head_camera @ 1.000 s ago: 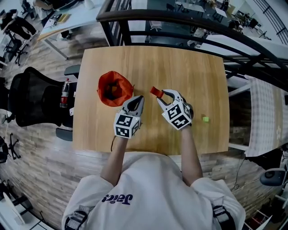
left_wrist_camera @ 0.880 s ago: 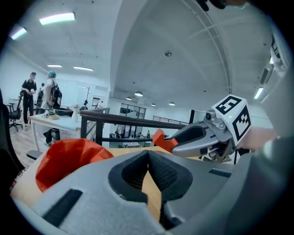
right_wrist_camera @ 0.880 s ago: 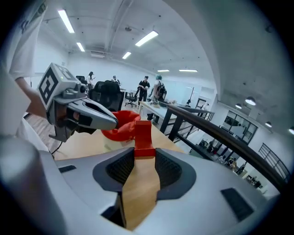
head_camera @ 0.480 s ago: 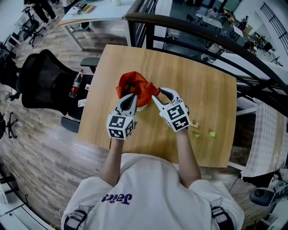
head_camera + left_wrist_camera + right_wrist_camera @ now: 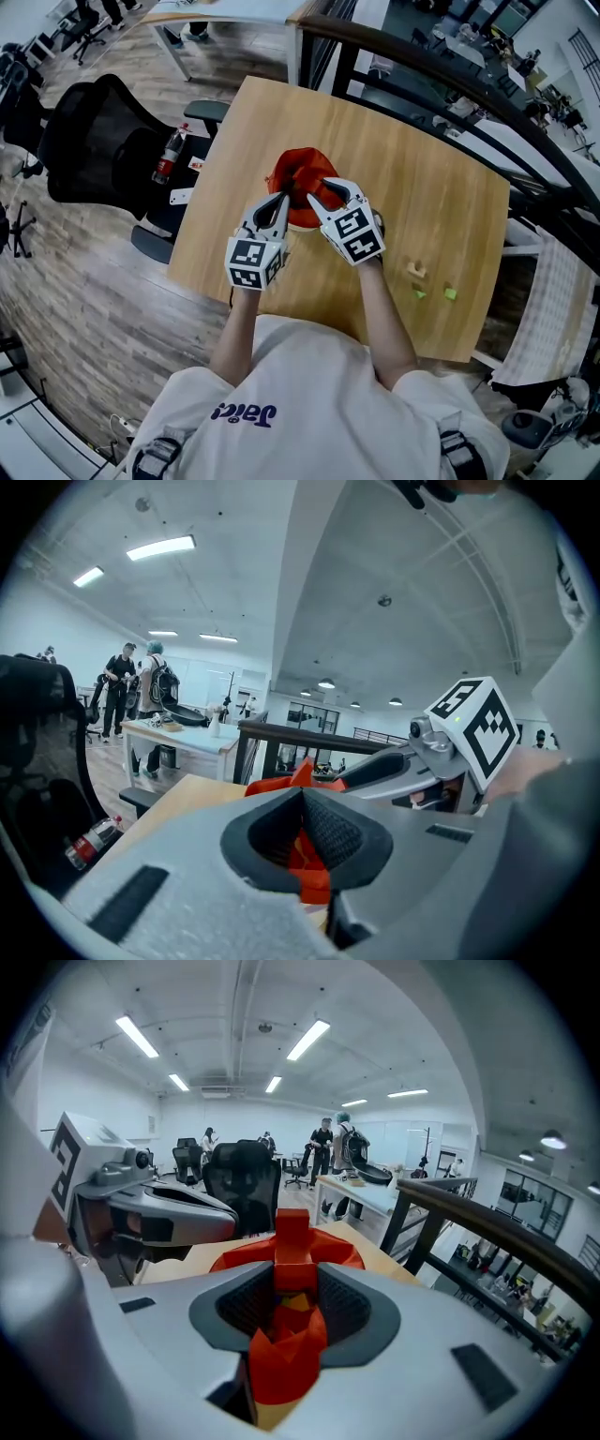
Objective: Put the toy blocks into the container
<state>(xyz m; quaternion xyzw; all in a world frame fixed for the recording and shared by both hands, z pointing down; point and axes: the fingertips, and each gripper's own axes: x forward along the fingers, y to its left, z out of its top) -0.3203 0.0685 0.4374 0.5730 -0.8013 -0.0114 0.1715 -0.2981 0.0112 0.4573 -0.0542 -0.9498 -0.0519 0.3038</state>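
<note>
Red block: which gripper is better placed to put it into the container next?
Right. The right gripper holds the red block just above the container. The left gripper is shut on the container's rim, so it looks busy.

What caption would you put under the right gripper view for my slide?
The right gripper holds a red block in its jaws over the orange container.

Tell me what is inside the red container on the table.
A small yellow piece, perhaps a block, shows inside the red container. The rest is covered by the left gripper, the right gripper and its red block.
</note>
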